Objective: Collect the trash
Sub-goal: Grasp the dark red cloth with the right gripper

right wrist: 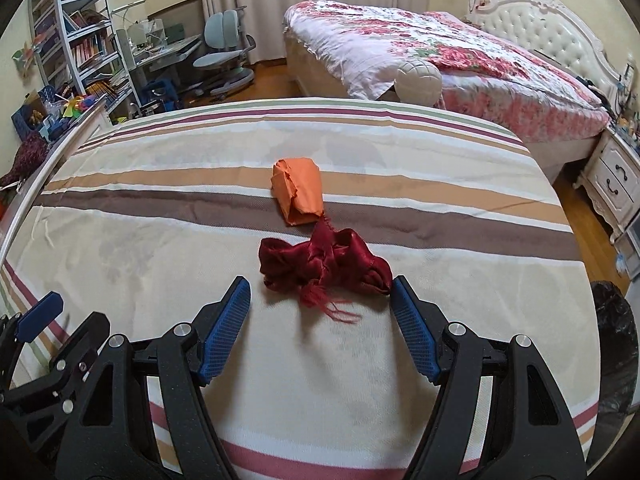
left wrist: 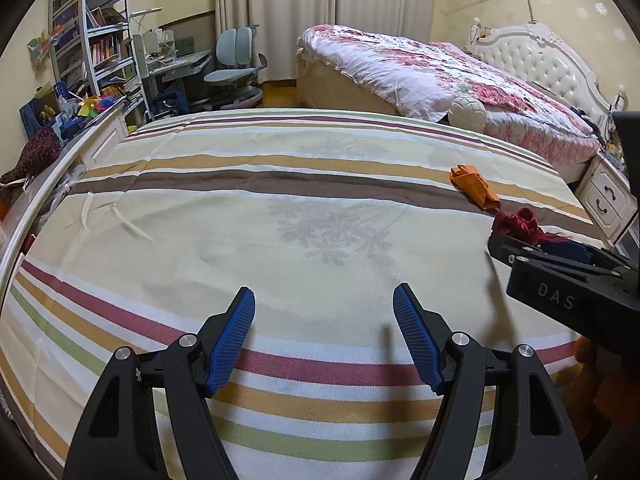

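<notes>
At centre frame of the right wrist view, a dark red cloth scrap (right wrist: 326, 264) and an orange wad (right wrist: 298, 192) lie uncollected on the striped bed (right wrist: 160, 216). The right gripper (right wrist: 320, 328) is spread and empty just before the scrap; the left gripper (left wrist: 324, 336) is spread over bare sheet. A black-lined bin (right wrist: 616, 344) waits at right edge. Collection appears barely begun.

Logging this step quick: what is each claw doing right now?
Left claw: open, holding nothing.
Right claw: open, empty, just short of the red cloth.
</notes>
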The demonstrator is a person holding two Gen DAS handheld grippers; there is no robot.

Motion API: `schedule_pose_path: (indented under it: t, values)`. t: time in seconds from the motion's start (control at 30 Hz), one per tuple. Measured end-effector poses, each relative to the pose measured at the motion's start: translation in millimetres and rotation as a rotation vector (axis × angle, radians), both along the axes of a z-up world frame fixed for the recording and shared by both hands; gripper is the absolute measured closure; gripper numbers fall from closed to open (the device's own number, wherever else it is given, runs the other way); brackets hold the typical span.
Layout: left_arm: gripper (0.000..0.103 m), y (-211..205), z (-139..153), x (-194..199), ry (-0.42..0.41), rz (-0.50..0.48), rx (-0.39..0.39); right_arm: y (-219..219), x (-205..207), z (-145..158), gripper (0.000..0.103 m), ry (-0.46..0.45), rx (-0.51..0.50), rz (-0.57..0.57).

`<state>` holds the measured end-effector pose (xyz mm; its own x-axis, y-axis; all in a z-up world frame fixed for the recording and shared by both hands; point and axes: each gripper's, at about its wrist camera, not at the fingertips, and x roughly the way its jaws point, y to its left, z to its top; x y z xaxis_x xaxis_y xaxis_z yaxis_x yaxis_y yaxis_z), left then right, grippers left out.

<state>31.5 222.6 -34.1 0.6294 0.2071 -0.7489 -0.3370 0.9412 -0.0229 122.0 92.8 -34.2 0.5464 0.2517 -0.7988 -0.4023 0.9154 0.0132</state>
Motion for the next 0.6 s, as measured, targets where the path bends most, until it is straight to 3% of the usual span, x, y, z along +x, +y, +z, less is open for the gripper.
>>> schedule_pose_path:
  t: [0.1,0.27,0.6]
  values:
    - [0.032,0,0,1,0.000,-0.002,0.000,-1,6,0,0.034,0.003,-0.002,-0.006]
    - [0.032,-3,0,8,0.002,-0.013,0.002,-11,11,-1,0.046,-0.012,-0.009,-0.015]
    - [0.032,-25,0,37,-0.001,-0.066,0.005,-61,36,1,0.047,-0.014,0.006,-0.110]
